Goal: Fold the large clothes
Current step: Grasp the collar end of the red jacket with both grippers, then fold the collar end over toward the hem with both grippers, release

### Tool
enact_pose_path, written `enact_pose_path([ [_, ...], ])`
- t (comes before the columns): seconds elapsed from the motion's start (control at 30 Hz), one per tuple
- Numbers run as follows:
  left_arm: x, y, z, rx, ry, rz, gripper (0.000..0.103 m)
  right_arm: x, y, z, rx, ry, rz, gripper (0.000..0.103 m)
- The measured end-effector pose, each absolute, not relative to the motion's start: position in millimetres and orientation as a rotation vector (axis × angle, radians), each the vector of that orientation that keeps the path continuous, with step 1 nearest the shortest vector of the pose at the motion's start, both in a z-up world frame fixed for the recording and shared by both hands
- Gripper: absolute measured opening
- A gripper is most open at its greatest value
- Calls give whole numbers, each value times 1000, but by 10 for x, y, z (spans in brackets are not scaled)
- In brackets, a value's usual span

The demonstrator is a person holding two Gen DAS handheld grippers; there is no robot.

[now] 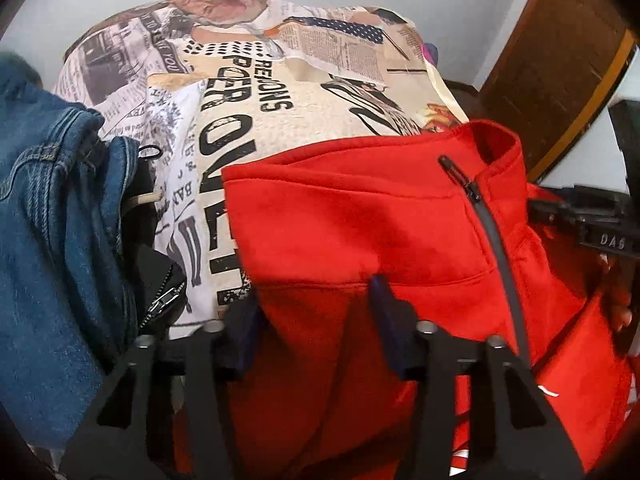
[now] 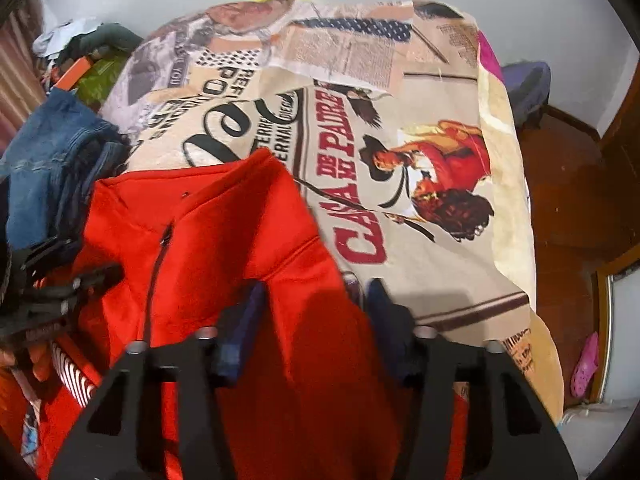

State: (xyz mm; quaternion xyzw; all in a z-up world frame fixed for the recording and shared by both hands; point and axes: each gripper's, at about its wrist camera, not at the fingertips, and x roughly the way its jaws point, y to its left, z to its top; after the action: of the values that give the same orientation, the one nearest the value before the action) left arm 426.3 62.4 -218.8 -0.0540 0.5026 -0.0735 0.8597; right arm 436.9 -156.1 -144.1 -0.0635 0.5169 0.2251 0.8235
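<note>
A: L gripper – fingers?

B: Two dark-blue pads, part-way apart w/ red cloth bunched between them. Looks like they pinch a fold of the red jacket, but can't tell for sure the pads press on it.

A: R gripper?

B: Same deal. One pad sits on the red jacket, the other at its edge over the cover. Cloth fills the gap; real clamp or not, can't tell.

A: Where's the jacket?

B: Near end of the table, collar away from both cams, grey zip running down the front.

A: Surface?

B: Table under a cover w/ newspaper & poster prints, big black and red lettering.

A: Room?

B: Pale wall behind, brown wood floor on the right, wooden panel.

A: Counts?

B: 1 red jacket, 1 heap of blue denim at left, 1 black zipped item beside it, 2 grippers, 1 pink shoe on the floor.
</note>
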Motion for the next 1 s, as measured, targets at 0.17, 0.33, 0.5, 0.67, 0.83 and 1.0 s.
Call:
enact_pose_path([
  [0.17, 4263, 507, -2033, -13, 1031, -100, 5, 4408, -1682, -1342, -64, 1103, 447, 7],
  [0.33, 4220, 570, -1563, -63, 933, -83, 3, 4281, -1761, -884, 23, 1001, 426, 6],
  [0.5, 3982, 646, -1173, -92, 876, -120, 3, 3953, -1754, -379, 17, 913, 466, 6],
  [0.67, 3557, 632, -945, -69, 841, -153, 3, 3542, -1770, -206, -16, 893, 504, 6],
  [0.83, 3065, 556, -795, -30, 812, -182, 3, 3100, -1821, -220, -68, 890, 509, 6],
  [1.0, 2638, 545, -785, -61, 811, -212, 3, 2728, -1968, -254, -28, 872, 525, 6],
])
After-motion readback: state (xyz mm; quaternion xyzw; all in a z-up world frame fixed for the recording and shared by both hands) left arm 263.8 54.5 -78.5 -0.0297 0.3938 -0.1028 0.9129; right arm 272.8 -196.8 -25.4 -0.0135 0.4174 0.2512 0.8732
